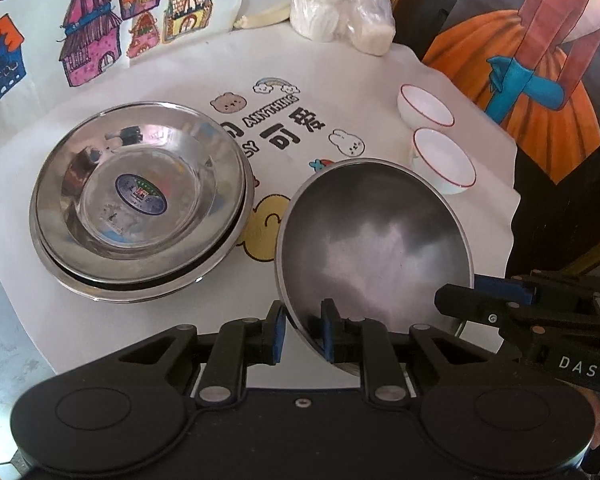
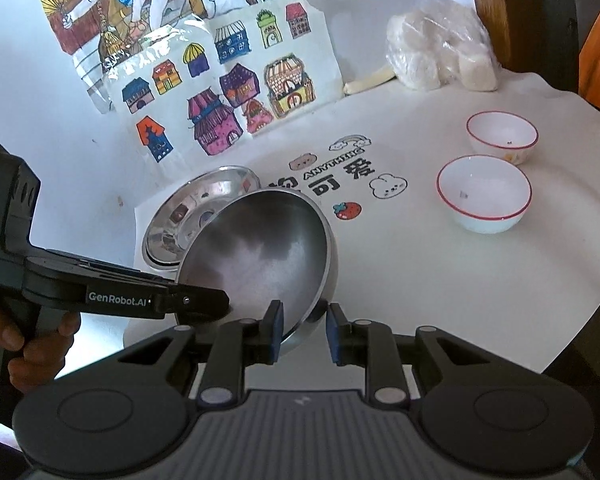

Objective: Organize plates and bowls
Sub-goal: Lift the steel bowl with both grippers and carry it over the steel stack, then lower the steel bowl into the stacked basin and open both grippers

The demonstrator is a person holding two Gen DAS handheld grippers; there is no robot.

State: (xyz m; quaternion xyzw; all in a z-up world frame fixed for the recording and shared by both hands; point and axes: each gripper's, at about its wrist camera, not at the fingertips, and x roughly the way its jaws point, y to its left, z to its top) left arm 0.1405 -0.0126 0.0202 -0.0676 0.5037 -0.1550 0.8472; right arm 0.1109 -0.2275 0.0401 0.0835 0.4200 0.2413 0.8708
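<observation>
Near the front edge of the counter point(image 1: 380, 80), a tilted steel bowl point(image 1: 374, 240) is carried by both tongs at once. Left tongs point(image 1: 302, 334): jaws nearly together, blue pads point(image 1: 328, 332) pinching the bowl's lower rim, one pad inside and one outside. Right tongs point(image 2: 303, 334): jaws likewise narrow, one pad inside the bowl and the other against its outer wall, clamped on the rim at the opposite side. The bowl's mouth faces the cameras, and its far edge overlaps a stack of steel plates point(image 1: 140, 204) on the white printed cloth point(image 1: 180, 76). Two white bowls with red rims point(image 2: 484, 194) stand just beside each other, well apart from the steel bowl, toward the right. A hand point(image 2: 32, 344) grips the left tool's handle. A plastic bag point(image 1: 340, 8) lies at the back.
</observation>
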